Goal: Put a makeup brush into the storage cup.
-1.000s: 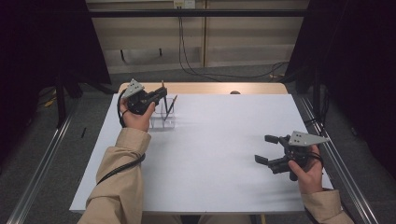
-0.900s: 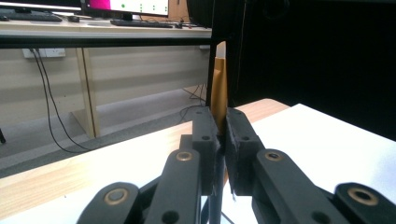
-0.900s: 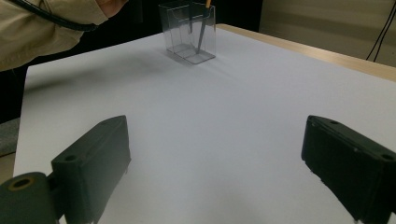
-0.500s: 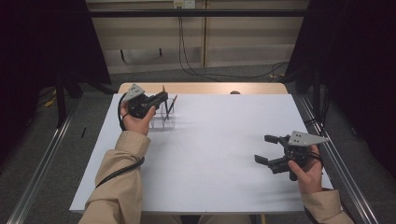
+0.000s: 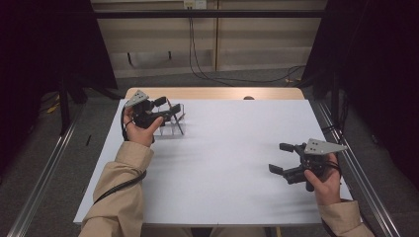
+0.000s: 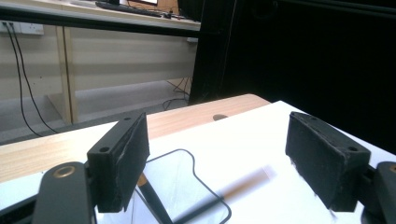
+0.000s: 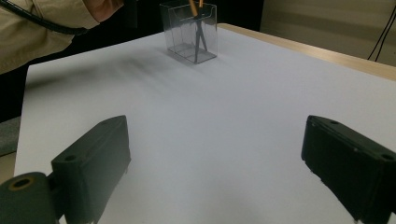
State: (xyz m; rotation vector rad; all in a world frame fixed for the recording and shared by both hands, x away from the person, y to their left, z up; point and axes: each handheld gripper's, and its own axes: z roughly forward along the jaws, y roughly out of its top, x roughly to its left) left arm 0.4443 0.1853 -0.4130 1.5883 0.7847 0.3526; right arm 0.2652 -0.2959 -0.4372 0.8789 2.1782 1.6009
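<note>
left hand-held gripper [image 5: 165, 109] at the far left of the counter [image 5: 232, 163], jaws just sprung wide, gripping nothing — clear holder [image 7: 189, 30] with its pencils [image 7: 193, 6] right below. right hand-held gripper [image 5: 280, 158] agape and empty, well apart.

Only the clear holder [image 5: 170, 123] interrupts the white tabletop [image 5: 227, 163].

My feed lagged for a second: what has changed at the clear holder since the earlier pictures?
The left hand-held gripper has just opened its jaws above the clear holder, letting go of the pencils now standing inside. The right hand-held gripper stayed put, open.
</note>
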